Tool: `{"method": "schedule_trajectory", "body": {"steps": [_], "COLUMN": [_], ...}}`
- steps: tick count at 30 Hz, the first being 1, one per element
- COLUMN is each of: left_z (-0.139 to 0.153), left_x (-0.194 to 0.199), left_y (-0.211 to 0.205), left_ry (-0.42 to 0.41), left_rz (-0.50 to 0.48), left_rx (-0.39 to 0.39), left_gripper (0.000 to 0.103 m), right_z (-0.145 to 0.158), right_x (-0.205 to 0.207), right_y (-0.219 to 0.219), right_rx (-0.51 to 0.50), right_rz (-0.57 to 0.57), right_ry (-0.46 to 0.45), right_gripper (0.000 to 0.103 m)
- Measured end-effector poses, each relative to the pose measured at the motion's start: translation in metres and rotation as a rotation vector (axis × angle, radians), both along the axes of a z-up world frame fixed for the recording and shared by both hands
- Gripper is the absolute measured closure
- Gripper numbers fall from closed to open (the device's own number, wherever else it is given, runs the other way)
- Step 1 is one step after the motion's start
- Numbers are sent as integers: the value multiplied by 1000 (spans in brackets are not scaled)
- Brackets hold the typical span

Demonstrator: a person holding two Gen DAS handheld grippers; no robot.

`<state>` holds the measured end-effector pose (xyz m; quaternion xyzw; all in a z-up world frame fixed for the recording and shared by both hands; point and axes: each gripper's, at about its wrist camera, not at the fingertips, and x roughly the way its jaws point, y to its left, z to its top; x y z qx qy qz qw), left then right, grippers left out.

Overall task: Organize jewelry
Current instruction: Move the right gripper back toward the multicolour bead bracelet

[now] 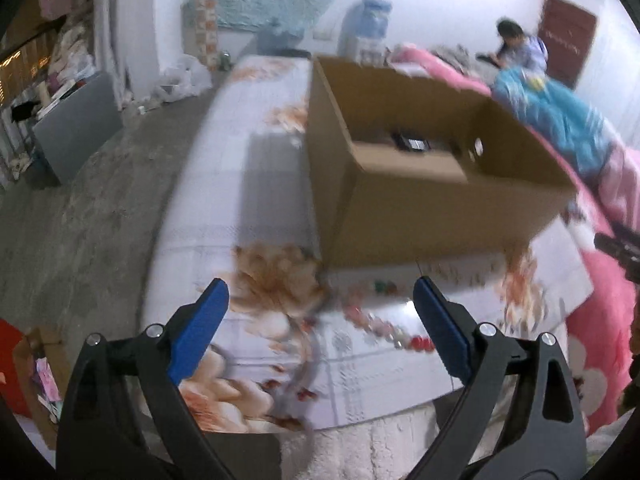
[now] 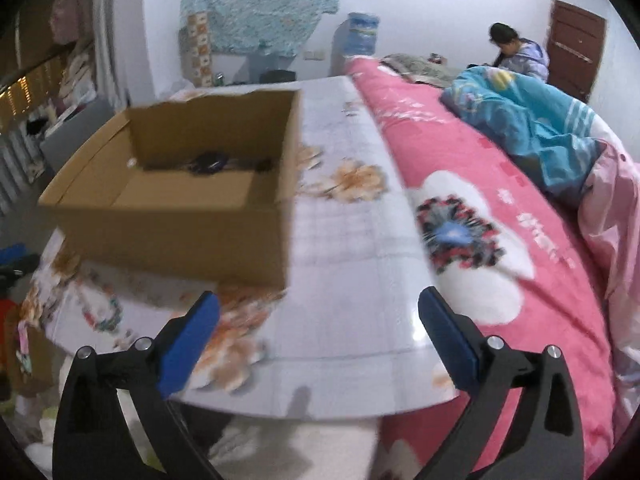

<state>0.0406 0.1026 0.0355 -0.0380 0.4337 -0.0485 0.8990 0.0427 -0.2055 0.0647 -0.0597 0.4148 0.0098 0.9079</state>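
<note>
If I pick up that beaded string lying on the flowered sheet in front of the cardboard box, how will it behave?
The beaded string will probably be floppy: it lies in a loose curve on the flowered sheet, so a pinch at one point would let the rest dangle. It looks light, being small beads. The round beads may slip between the pads. Blur hides any clasp.

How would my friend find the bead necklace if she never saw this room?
Find the big brown cardboard box on the flowery sheet. Just in front of it, nearer the left claw, lies the bead string. It is the only small, colourful, loose thing there.
</note>
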Motion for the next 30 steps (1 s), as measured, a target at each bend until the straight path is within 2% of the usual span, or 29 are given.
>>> {"method": "schedule_trajectory", "body": {"steps": [2, 4, 8, 10, 12, 15, 17, 20, 27, 28, 30], "left_z": [-13, -22, -47, -55, -56, -56, -58, -61, -60, -60, -59], "left_x": [3, 6, 14, 14, 10, 6, 2, 1, -7, -7, -5], "left_y": [-17, -28, -48, -53, -53, -50, -44, -30, -25, -24, -23], "left_ry": [20, 28, 73, 86, 63, 41, 34, 55, 49, 53, 62], "left_rz": [-19, -40, -58, -67, -65, -79, -72, -64, -67, -78, -104], "left_rx": [66, 100, 199, 234, 251, 242, 205, 121, 118, 116, 118], "left_gripper": [13, 13, 13, 13, 9, 8, 8, 8, 8, 8, 8], "right_z": [-15, -30, -49, -51, -45, -31, -30, -32, -34, -35, -39], "right_x": [-5, -6, -8, -10, -14, -23, -26, -20, -11, -9, -7], "right_y": [24, 44, 76, 86, 92, 95, 97, 99, 100, 100, 101], "right_rx": [-9, 17, 26, 34, 27, 13, 44, 108, 201, 222, 264], "right_rz": [53, 96, 137, 163, 172, 182, 237, 303, 285, 292, 306], "right_ry": [40, 90, 159, 146, 83, -36, -64, -29, 24, 37, 78], "right_gripper": [6, 6, 6, 6, 6, 6, 6, 6, 6, 8, 20]}}
